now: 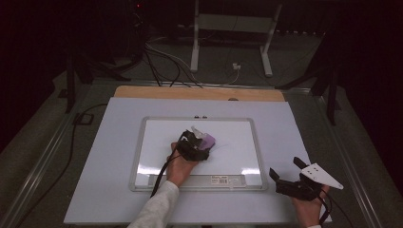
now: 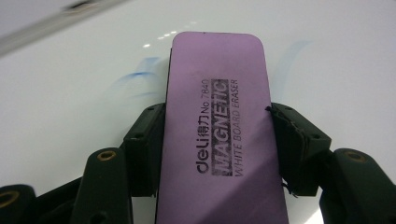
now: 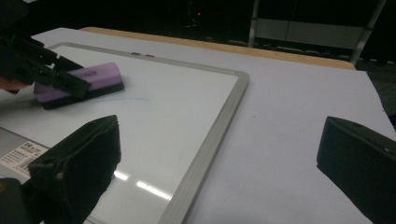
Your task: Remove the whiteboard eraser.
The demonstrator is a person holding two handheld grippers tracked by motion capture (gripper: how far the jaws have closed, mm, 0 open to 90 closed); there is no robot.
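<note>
A purple whiteboard eraser (image 2: 219, 126) lies flat on the whiteboard (image 1: 237, 142), and my left gripper (image 1: 198, 142) is shut on its two long sides. Faint blue marker strokes (image 2: 135, 77) remain on the board beside the eraser. In the right gripper view the eraser (image 3: 95, 77) and the left gripper (image 3: 37, 65) sit at the far left, with a thin blue line (image 3: 133, 99) trailing from the eraser. My right gripper (image 1: 286, 170) stands open over the white table cover, right of the board, with nothing between its fingers (image 3: 79, 163).
The whiteboard's grey frame (image 3: 219, 126) runs between the two grippers. The white table cover (image 1: 109, 156) surrounds the board, with a wooden strip (image 1: 199, 93) at the far edge. Cables (image 1: 161, 66) and a stand's legs (image 1: 195, 47) lie on the floor beyond.
</note>
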